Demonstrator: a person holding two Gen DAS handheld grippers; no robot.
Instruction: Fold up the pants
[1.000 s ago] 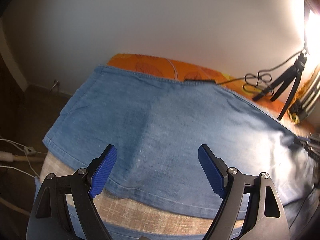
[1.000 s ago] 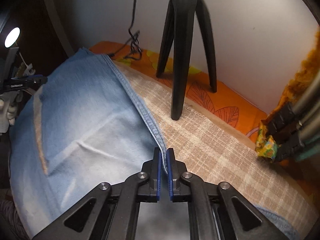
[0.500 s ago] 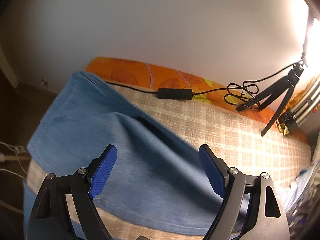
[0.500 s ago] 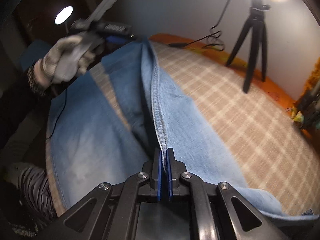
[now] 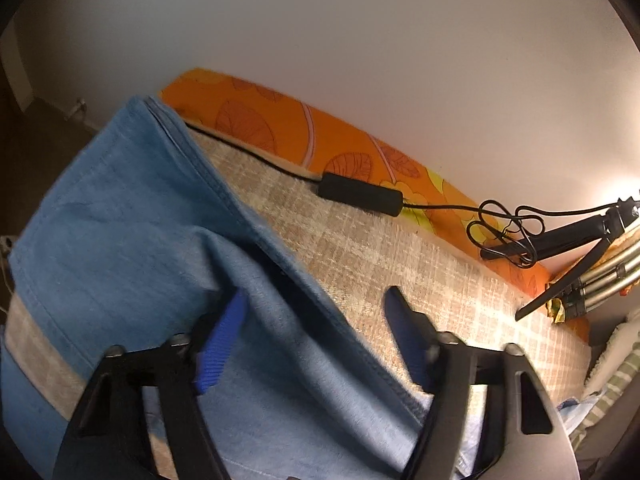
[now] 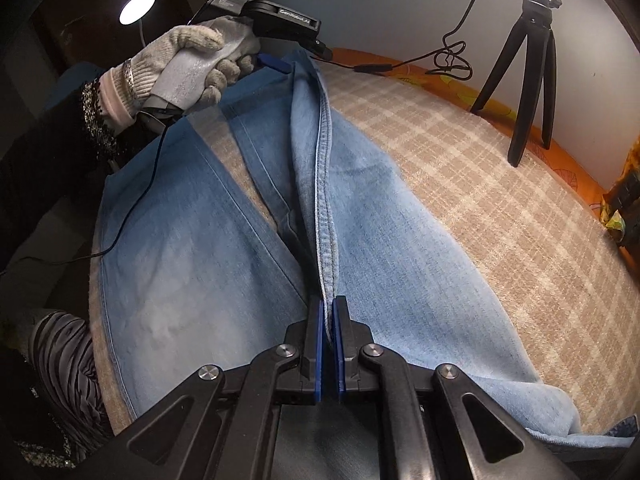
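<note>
Blue denim pants (image 6: pixel 192 240) lie across a plaid bed cover (image 6: pixel 480 200). My right gripper (image 6: pixel 329 320) is shut on the side seam and holds it up as a ridge running away from me. At the far end of that ridge is my left gripper (image 6: pixel 298 58), held by a gloved hand (image 6: pixel 188 64). In the left wrist view the left gripper (image 5: pixel 312 340) straddles the raised hem edge of the pants (image 5: pixel 120 220). Its jaws are closing, the denim fold lies between them, and the pads do not press on it.
A black tripod (image 6: pixel 532 80) stands on the cover near the wall. A black cable with an adapter block (image 5: pixel 360 194) runs along the orange sheet (image 5: pixel 280 136) at the back edge. A lamp (image 6: pixel 137 7) glows at the far left.
The right gripper has drawn the seam back, so the leg that covered the bed now stands as a ridge and plaid cover shows. The left gripper moved to the leg's edge and its jaws narrowed.
</note>
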